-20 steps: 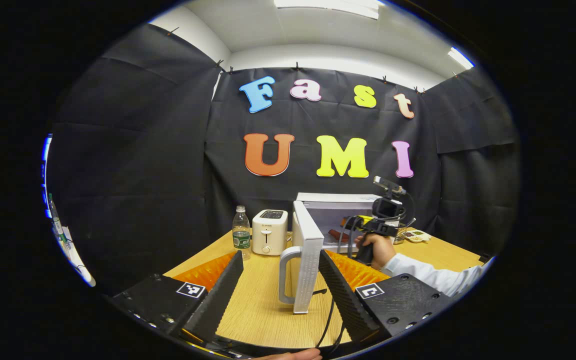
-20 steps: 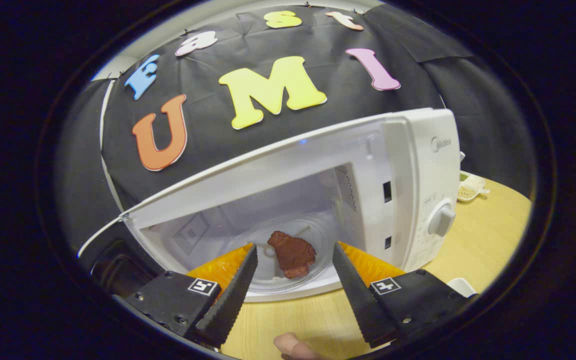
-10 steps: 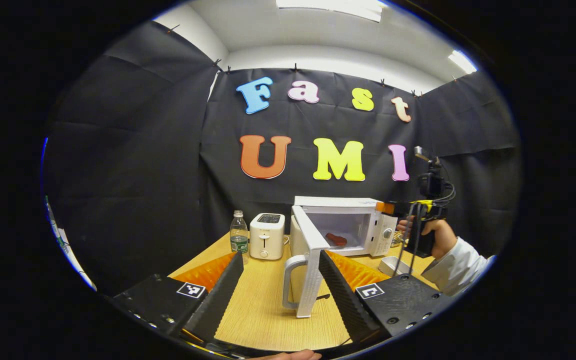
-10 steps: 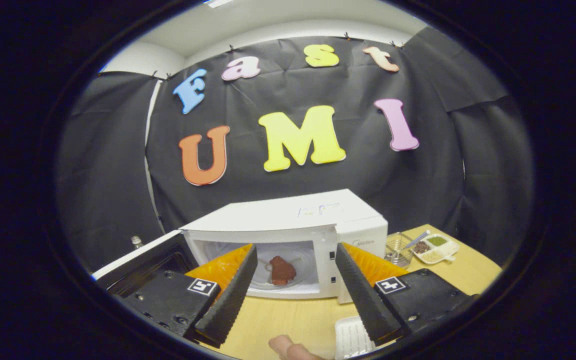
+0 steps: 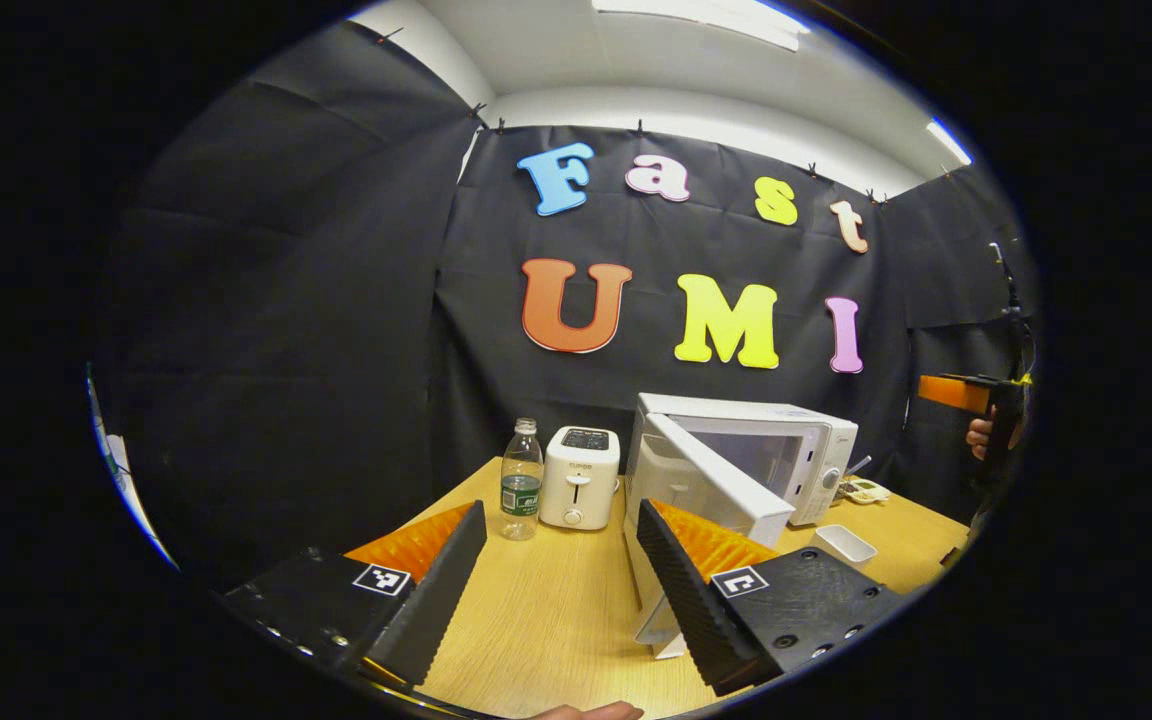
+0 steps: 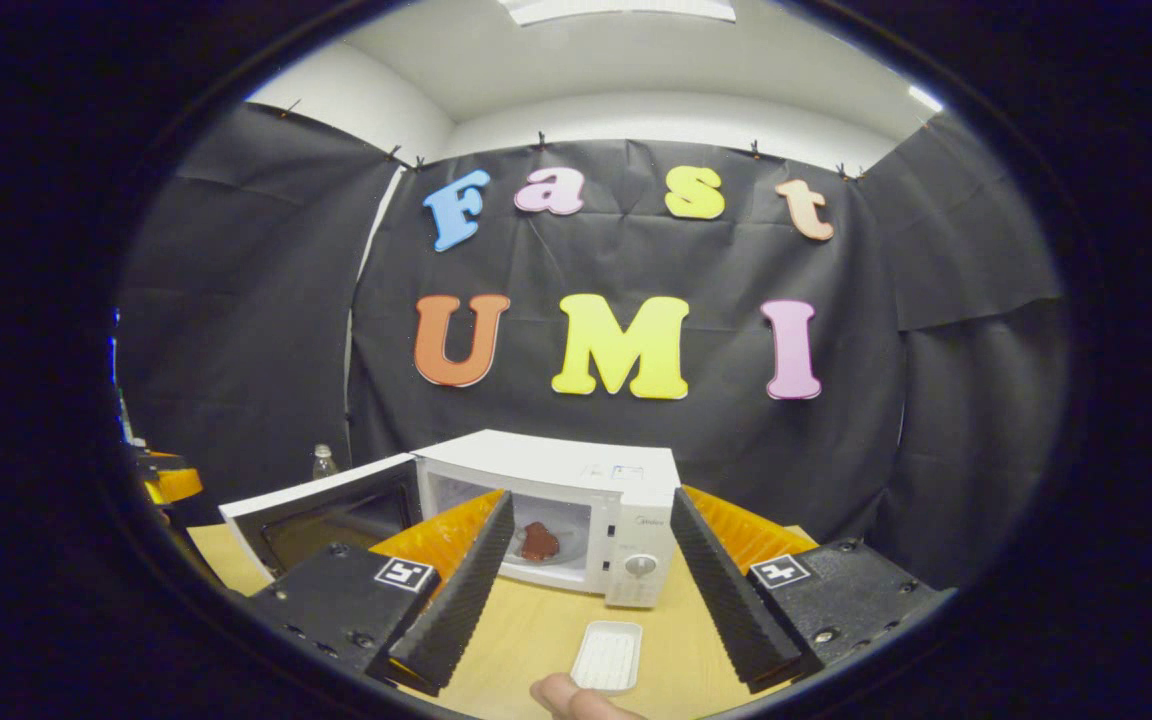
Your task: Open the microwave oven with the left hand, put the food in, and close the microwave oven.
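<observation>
The white microwave (image 5: 796,440) stands at the back of the wooden table (image 5: 546,620) with its door (image 5: 706,485) swung open to the left. My left gripper (image 5: 561,580) is open, and the door's lower edge sits just behind its right finger (image 5: 681,585); whether they touch I cannot tell. In the right gripper view the brown piece of food (image 6: 539,541) lies on the glass plate inside the microwave (image 6: 576,475). My right gripper (image 6: 586,590) is open, holds nothing and is well back from the oven. The open door (image 6: 326,505) shows its dark inner window.
A white toaster (image 5: 581,478) and a water bottle (image 5: 520,480) stand left of the microwave. A small white tray (image 6: 608,655) lies in front of it, a condiment dish (image 5: 861,490) to its right. A hand with the other gripper (image 5: 976,400) is at the far right.
My right gripper has pulled back from the microwave's mouth, with the food left inside. In the left gripper view the door has shifted from between my fingers to behind the right finger.
</observation>
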{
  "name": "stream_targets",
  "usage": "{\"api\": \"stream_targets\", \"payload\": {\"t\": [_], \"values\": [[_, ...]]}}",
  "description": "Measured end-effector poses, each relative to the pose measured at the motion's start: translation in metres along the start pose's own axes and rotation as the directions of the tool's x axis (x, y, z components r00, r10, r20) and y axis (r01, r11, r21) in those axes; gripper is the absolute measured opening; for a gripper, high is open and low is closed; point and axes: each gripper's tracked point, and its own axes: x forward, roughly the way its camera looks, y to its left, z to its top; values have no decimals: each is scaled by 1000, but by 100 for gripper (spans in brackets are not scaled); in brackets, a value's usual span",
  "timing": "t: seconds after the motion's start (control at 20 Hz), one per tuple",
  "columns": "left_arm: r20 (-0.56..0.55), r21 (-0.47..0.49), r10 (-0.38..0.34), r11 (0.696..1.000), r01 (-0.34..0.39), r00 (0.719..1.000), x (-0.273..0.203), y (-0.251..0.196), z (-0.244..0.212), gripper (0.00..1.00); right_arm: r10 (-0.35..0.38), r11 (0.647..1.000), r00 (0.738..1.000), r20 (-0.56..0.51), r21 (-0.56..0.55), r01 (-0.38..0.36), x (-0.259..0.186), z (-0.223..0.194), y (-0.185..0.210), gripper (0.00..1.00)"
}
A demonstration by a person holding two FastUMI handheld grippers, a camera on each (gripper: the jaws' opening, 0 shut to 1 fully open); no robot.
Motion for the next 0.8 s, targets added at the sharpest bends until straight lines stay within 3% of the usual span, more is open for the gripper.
{"api": "stream_targets", "payload": {"t": [0.05,0.15,0.2,0.3,0.35,0.4,0.5,0.55,0.6,0.8], "values": [[-2,-8,15,1000,-15,1000,5,8,-5,93,18,1000,1000,7,-1,-18,-10,2,3,89],[10,-23,53,998,-53,999,16,25,-10,83,36,999,999,20,4,-36,-26,2,3,91],[13,-39,64,997,-63,998,20,29,-13,70,42,999,999,17,0,-42,-32,-1,2,94],[21,-59,61,997,-59,998,25,30,-19,17,44,999,999,14,-5,-44,-41,-4,0,95],[8,-60,34,998,-34,999,26,24,-23,34,46,999,999,16,-3,-46,-44,-3,0,95],[5,-42,14,999,-14,1000,29,19,-26,34,53,999,999,13,-2,-53,-46,-4,1,100],[15,17,-15,1000,15,1000,39,14,-22,34,58,998,998,16,0,-58,-51,-4,0,96],[-4,18,3,1000,-3,1000,47,16,-30,16,60,998,998,13,-1,-60,-54,-4,0,100],[-43,22,-38,999,39,998,50,4,-42,0,66,998,998,8,-3,-66,-56,-7,1,95],[-86,113,-83,989,93,993,65,-17,-65,0,61,998,998,-7,-12,-61,-61,-13,-8,100]]}}
